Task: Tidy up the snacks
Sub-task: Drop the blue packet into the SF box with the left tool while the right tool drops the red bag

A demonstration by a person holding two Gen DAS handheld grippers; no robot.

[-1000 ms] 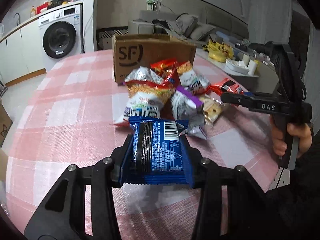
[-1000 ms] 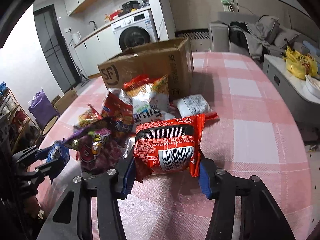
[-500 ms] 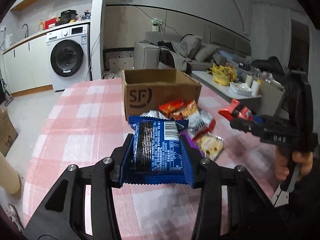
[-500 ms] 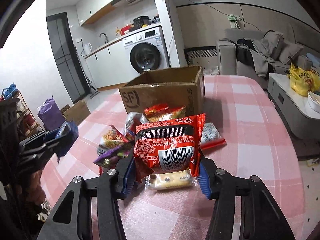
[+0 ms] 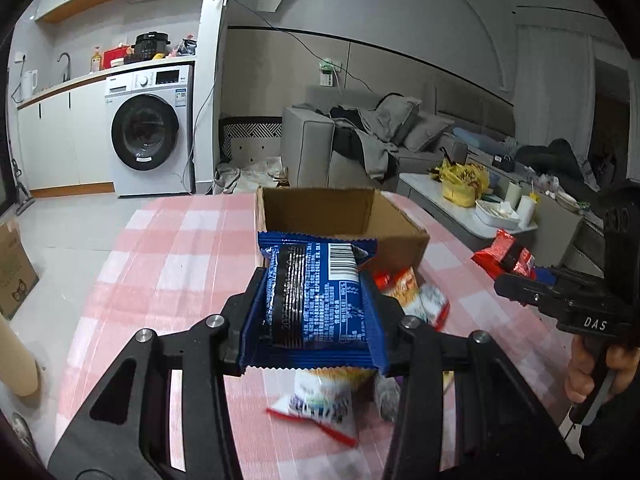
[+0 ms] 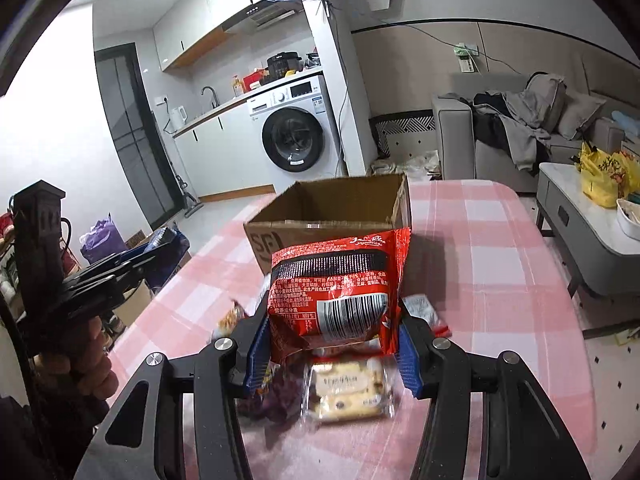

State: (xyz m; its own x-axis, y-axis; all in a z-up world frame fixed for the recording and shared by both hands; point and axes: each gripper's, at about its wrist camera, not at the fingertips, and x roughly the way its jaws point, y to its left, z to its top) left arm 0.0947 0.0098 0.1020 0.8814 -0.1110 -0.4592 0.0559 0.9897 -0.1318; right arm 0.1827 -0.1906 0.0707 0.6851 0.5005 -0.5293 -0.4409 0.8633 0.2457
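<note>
Both packets are off the table since a second ago: your left gripper [image 5: 312, 304] pinches the blue packet [image 5: 316, 288], your right gripper [image 6: 330, 336] the red packet [image 6: 336, 292], each lifted toward the open cardboard box [image 6: 332, 216] just ahead, leftover snacks [image 6: 346, 392] below.

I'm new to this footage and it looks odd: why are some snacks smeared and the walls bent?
Left wrist view: the blue packet in the left gripper is sharp, the loose snacks below are motion-blurred. Right wrist view: the red packet is crisp, the window glares white. Both views: fisheye lenses bend edges.
</note>
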